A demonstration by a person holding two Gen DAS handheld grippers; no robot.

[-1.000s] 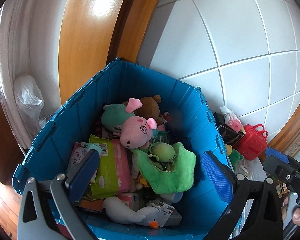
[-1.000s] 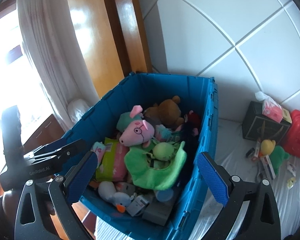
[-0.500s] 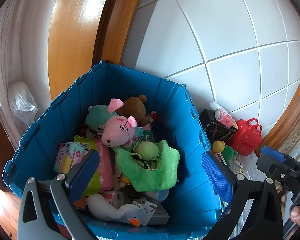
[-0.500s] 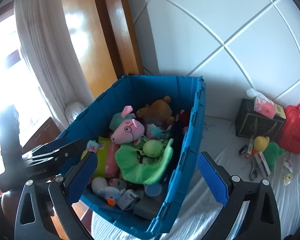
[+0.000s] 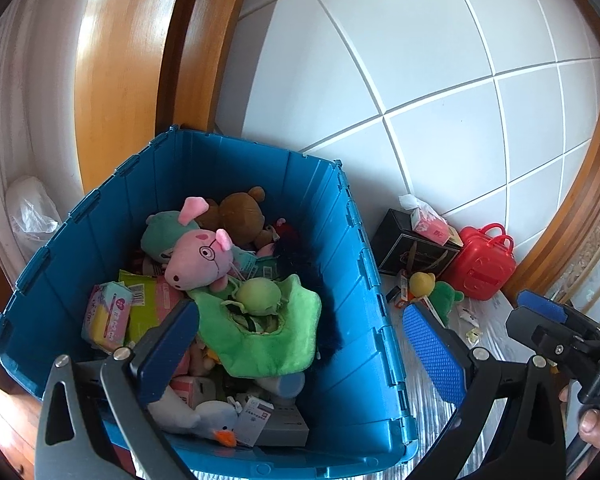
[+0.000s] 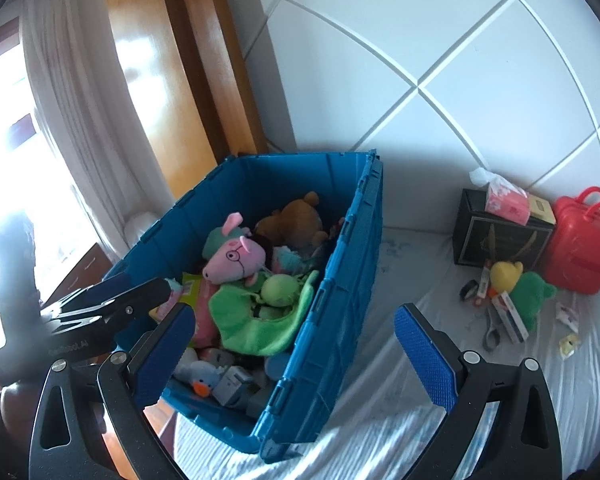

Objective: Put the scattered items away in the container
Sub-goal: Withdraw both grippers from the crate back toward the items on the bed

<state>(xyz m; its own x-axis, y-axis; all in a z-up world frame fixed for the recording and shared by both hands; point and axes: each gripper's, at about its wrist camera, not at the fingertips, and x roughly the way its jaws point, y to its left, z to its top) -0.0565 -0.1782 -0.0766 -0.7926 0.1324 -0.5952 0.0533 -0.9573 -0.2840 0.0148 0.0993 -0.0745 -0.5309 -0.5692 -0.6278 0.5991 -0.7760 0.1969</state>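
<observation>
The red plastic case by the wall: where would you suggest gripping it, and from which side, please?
Grip the red plastic case by its looped carry handle, coming down from above. It stands upright with the handle arching clear on top, while its body looks too wide and smooth for the right gripper.

The blue container (image 5: 348, 280) stood open, heaped with a pink pig plush (image 5: 202, 258), green plush (image 5: 268, 328) and packets. At its three o'clock lay a yellow-green plush (image 6: 516, 288) and scissors (image 6: 492, 330).
</observation>
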